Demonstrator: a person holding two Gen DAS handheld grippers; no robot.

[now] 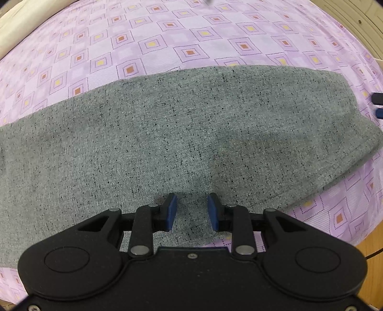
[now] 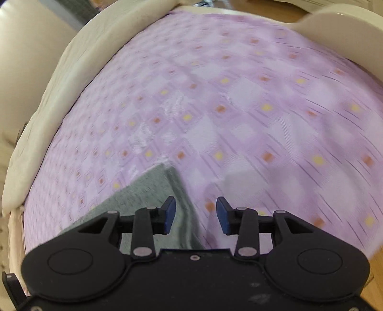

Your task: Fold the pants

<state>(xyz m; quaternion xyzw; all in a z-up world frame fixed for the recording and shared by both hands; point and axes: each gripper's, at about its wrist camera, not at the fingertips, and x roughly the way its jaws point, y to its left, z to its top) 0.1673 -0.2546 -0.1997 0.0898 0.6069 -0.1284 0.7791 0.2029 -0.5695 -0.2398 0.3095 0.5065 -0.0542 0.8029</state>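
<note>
Grey speckled pants (image 1: pixel 179 134) lie flat across a purple patterned sheet (image 1: pixel 191 36), filling the middle of the left wrist view. My left gripper (image 1: pixel 192 210) points down over their near edge. Its blue pads (image 1: pixel 172 210) stand apart and only flat cloth shows in the gap. In the blurred right wrist view, one end corner of the pants (image 2: pixel 143 191) reaches in from the lower left. My right gripper (image 2: pixel 195 214) hovers over that end's edge with its jaws wide. The left pad is above grey cloth and the right pad above sheet (image 2: pixel 239 107), and neither pad grips anything.
A cream padded rim (image 2: pixel 47 107) curves around the sheet's far and left sides, also showing as a cream rim (image 1: pixel 24 19) at the top left. Wooden floor (image 1: pixel 373 241) shows past the sheet's near right edge. Dark, blue-tipped fingertips (image 1: pixel 378 102) poke in at the right edge.
</note>
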